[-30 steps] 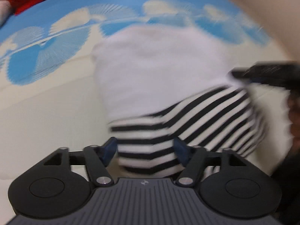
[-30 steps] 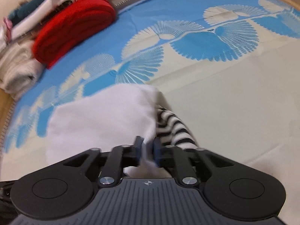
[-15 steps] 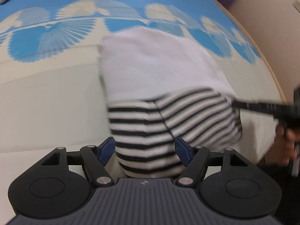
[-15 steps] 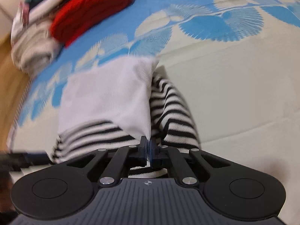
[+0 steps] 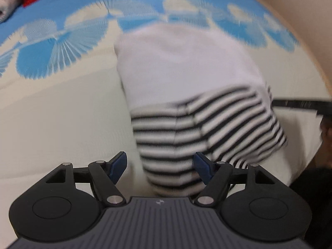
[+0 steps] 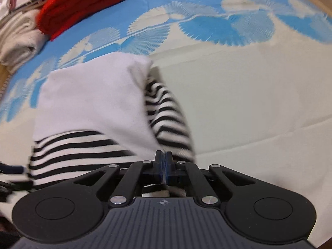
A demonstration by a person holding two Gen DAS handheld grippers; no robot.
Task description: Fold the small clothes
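A small garment, white with black-and-white striped sleeves, lies partly folded on the blue and cream patterned cloth. It shows in the left wrist view [image 5: 186, 78] and the right wrist view [image 6: 89, 99]. My left gripper [image 5: 160, 166] is open, its blue pads on either side of the striped near end, not pinching it. My right gripper [image 6: 164, 162] is shut on the garment's near edge, where white and striped cloth meet. The right gripper's body shows at the right edge of the left wrist view [image 5: 298, 103].
A folded red garment [image 6: 83, 2] and a stack of white and cream folded clothes [image 6: 16, 35] lie at the far left. The patterned cloth [image 6: 249, 95] stretches to the right. A wooden table edge [image 5: 290, 6] curves along the far right.
The right gripper has stayed shut on the garment's edge and drawn it a little nearer. The left gripper stays open around the striped end, and its view has shifted slightly.
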